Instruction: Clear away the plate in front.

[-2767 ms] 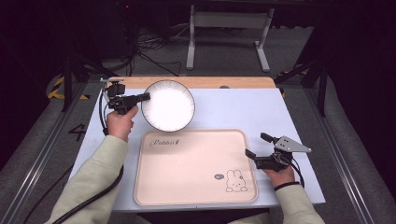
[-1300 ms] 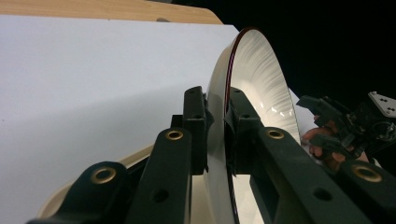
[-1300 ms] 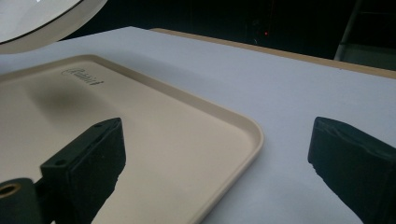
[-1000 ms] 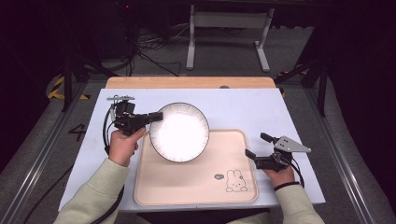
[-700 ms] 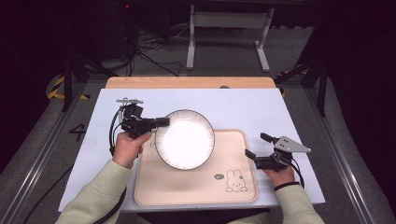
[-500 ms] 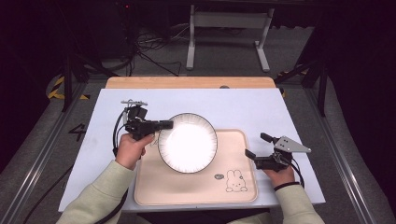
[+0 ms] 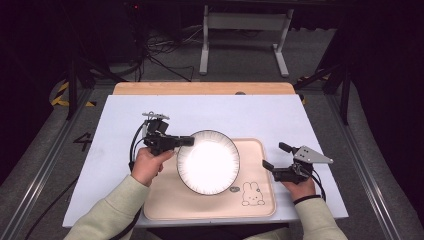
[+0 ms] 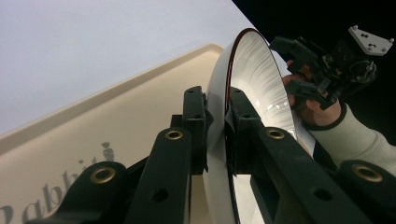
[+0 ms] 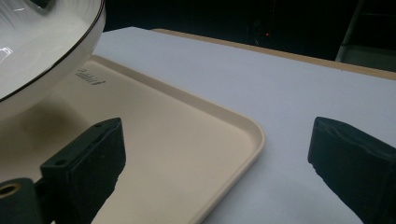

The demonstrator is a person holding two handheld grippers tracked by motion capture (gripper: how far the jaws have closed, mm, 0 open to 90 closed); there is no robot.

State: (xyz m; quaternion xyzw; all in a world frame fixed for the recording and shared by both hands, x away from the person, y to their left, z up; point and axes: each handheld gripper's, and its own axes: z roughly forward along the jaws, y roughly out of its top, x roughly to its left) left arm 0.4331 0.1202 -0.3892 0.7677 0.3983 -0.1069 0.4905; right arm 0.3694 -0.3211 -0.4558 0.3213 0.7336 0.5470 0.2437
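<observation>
Table [image 7: 90,165] under a white cover carries everything, and its near half bears a cream tray [image 7: 165,207] lying flat and square to the near edge, presumably the landing place for what is being carried. Over the tray's left and middle part hangs a white plate [image 7: 208,162] with a thin dark rim; in the right gripper view it [image 9: 42,42] is clear of the tray floor with a shadow beneath, so it seems to be held up, not set down. The left gripper [image 7: 186,141] is clamped on the plate's left rim, one jaw on each face [image 8: 216,122], a grip at the edge that likely leaves the underside free to settle on the tray. The right gripper [image 7: 274,156] waits by the tray's right edge with its jaws spread wide [image 9: 219,163] on nothing, perhaps ready to steady the tray.
</observation>
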